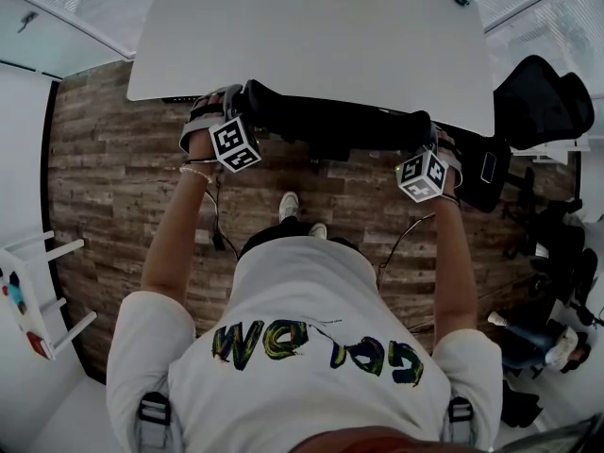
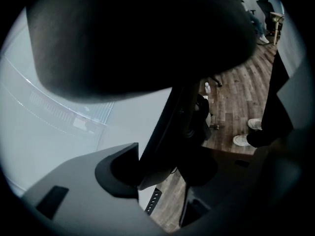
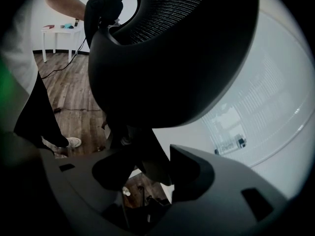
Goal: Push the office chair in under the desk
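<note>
Head view puts a small white table (image 1: 24,295) at the far left, on a wood floor (image 1: 113,177). Next, the left gripper (image 1: 226,111) clasps the left end of the black office chair (image 1: 330,121) at the top of its backrest. That backrest lies along the near edge of the white desk (image 1: 311,36), with the rest of the chair hidden below it. The right gripper (image 1: 429,144) grips the backrest's right end. Each gripper view shows a dark strut of the chair's back caught between jaws set wide. A second black chair (image 1: 543,97) stands at the far right, clear of the desk
</note>
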Demonstrator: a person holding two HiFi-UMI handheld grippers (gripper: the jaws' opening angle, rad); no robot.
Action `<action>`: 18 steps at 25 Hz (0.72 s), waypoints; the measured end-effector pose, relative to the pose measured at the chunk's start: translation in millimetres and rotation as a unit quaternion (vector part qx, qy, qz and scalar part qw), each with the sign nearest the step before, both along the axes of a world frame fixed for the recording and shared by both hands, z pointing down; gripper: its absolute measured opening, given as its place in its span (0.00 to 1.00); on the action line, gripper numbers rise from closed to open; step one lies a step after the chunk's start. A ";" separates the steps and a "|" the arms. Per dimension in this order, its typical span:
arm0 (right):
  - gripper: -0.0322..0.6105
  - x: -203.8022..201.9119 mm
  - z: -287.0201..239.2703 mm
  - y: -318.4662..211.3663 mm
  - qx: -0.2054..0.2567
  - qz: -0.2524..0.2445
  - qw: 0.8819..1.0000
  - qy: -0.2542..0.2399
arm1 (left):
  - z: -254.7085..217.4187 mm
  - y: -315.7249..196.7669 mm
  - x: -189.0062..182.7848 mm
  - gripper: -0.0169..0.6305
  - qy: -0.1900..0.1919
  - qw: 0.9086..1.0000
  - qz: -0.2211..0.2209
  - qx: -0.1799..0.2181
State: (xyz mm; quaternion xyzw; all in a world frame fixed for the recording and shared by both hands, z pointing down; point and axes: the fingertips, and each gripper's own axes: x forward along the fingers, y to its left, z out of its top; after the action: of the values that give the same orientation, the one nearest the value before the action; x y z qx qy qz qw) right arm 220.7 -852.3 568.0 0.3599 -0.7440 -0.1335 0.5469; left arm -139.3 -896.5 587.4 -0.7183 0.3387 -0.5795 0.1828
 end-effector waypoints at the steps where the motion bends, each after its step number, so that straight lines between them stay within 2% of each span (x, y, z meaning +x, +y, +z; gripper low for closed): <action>1: 0.39 0.3 0.2 -0.6 0.000 0.000 1.000 0.000 | 0.3 -0.2 0.2 0.39 -0.001 1.000 0.000 -0.001; 18: 0.41 3.4 0.9 -11.5 -0.001 -0.013 1.000 -0.003 | 0.4 -2.5 4.0 0.39 0.000 1.000 0.000 -0.003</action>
State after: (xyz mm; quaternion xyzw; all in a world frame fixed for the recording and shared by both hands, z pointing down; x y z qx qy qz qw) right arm 224.1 -863.8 568.8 0.3499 -0.7502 -0.1385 0.5438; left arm -135.2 -899.0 587.8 -0.7189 0.3372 -0.5804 0.1808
